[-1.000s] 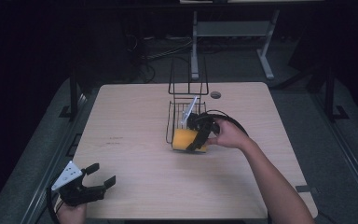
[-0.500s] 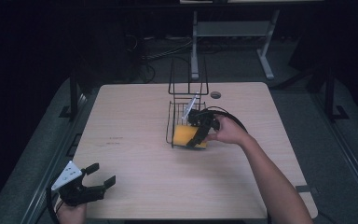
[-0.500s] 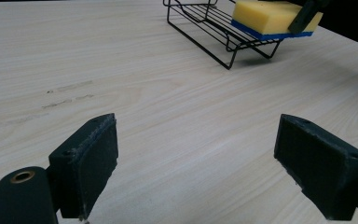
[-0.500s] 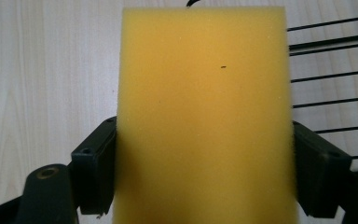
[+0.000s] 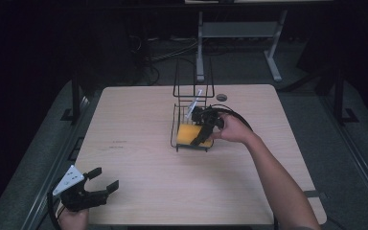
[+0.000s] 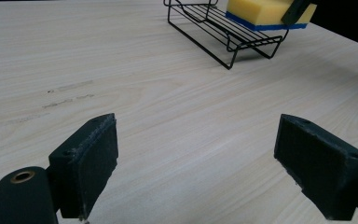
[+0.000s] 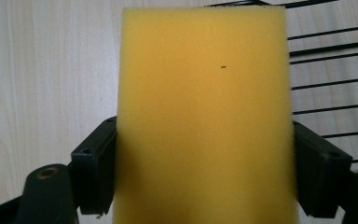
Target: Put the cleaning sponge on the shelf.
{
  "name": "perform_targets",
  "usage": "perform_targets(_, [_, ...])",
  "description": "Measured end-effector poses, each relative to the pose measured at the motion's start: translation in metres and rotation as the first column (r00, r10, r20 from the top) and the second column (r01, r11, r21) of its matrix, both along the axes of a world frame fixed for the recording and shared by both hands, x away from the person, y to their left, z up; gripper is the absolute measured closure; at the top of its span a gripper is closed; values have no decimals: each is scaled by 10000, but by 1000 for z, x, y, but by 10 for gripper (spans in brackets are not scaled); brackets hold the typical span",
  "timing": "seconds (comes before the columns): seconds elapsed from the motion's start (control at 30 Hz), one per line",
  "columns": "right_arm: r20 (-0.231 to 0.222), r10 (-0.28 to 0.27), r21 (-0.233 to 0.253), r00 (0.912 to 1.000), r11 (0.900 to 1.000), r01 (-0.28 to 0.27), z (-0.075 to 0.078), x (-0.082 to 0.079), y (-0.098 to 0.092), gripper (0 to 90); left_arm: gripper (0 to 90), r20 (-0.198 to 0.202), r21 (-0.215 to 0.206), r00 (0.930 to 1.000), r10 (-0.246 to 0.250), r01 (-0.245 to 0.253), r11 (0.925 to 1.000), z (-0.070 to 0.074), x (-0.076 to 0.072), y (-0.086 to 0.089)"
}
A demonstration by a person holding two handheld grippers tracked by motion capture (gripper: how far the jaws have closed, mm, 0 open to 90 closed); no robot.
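A yellow sponge (image 5: 188,134) with a blue underside (image 6: 261,9) sits at the low shelf of a black wire rack (image 5: 191,103) near the table's middle. My right gripper (image 5: 199,136) is shut on it, coming in from the rack's right side. In the right gripper view the sponge (image 7: 205,116) is squeezed between both pads (image 7: 95,172), with rack wires (image 7: 326,60) behind it. My left gripper (image 5: 106,178) hovers open at the table's front left corner. Nothing lies between its pads (image 6: 88,158), and it points across bare wood toward the rack (image 6: 223,37).
The light wooden table (image 5: 139,124) has a small round cable hole (image 5: 221,97) behind the rack. The rack's tall upper loop (image 5: 192,76) rises at its far side. A metal stand (image 5: 239,31) is on the dark floor beyond the table.
My right gripper has carried the sponge a little farther in over the rack's shelf. The left gripper has stayed put and open.
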State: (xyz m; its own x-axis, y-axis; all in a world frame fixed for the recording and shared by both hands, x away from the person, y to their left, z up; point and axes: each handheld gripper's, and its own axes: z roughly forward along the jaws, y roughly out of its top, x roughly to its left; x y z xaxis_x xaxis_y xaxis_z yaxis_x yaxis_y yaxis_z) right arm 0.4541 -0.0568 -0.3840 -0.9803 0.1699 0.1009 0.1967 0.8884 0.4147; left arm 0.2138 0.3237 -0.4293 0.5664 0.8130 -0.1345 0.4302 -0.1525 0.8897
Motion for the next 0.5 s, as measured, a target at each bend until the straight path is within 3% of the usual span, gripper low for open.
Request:
perform_targets(0.27, [-102,-39,118,9999,9999,40,1,9,6,216,129,23,19,10000,-12,12,10000,0,0,0])
perform_targets(0.33, [-107,28,-246,9999,9997,-30,1,12,7,216,128,-20,-20,10000,5,-5,10000,0,0,0])
perform_targets(0.5, [-113,4,-247,9999,9997,-7,3,20,7,215,128,-22,-7,10000,-13,13,10000,0,0,0])
